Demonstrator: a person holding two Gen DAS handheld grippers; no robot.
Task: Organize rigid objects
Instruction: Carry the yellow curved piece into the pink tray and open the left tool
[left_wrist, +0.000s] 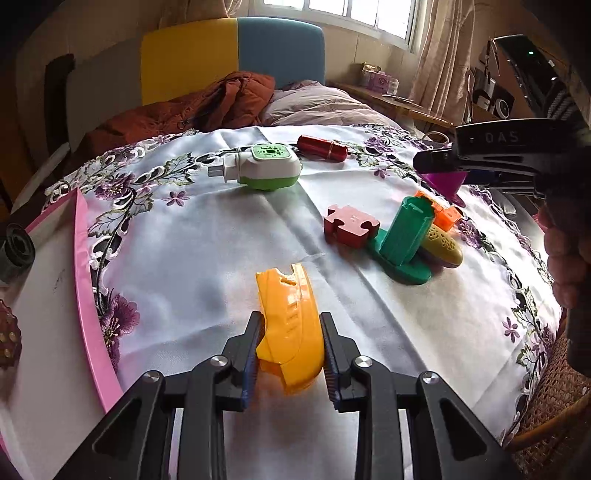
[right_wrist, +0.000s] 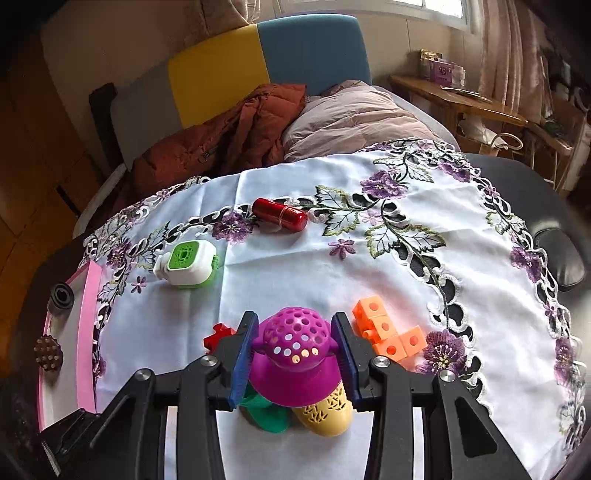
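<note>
In the left wrist view my left gripper (left_wrist: 290, 332) is shut on a curved yellow plastic piece (left_wrist: 288, 325), held above the embroidered white cloth (left_wrist: 184, 251). In the right wrist view my right gripper (right_wrist: 293, 341) is shut on a purple perforated dome (right_wrist: 295, 354), above a green stand (right_wrist: 267, 413) and a yellow perforated capsule (right_wrist: 327, 411). The right gripper (left_wrist: 439, 158) also shows at the right of the left wrist view with the purple piece (left_wrist: 445, 182) under it. Loose on the cloth lie a red puzzle piece (left_wrist: 351, 225), orange cubes (right_wrist: 388, 332), a green-and-white plug-in device (left_wrist: 267, 166) and a red cylinder (left_wrist: 321, 147).
A pink-rimmed white tray (left_wrist: 83, 280) sits at the cloth's left edge, holding a black roller (right_wrist: 62, 295) and a brown studded disc (right_wrist: 48, 352). A bed with an orange jacket (right_wrist: 229, 140) lies behind. A wicker chair edge (left_wrist: 554, 417) is at the right.
</note>
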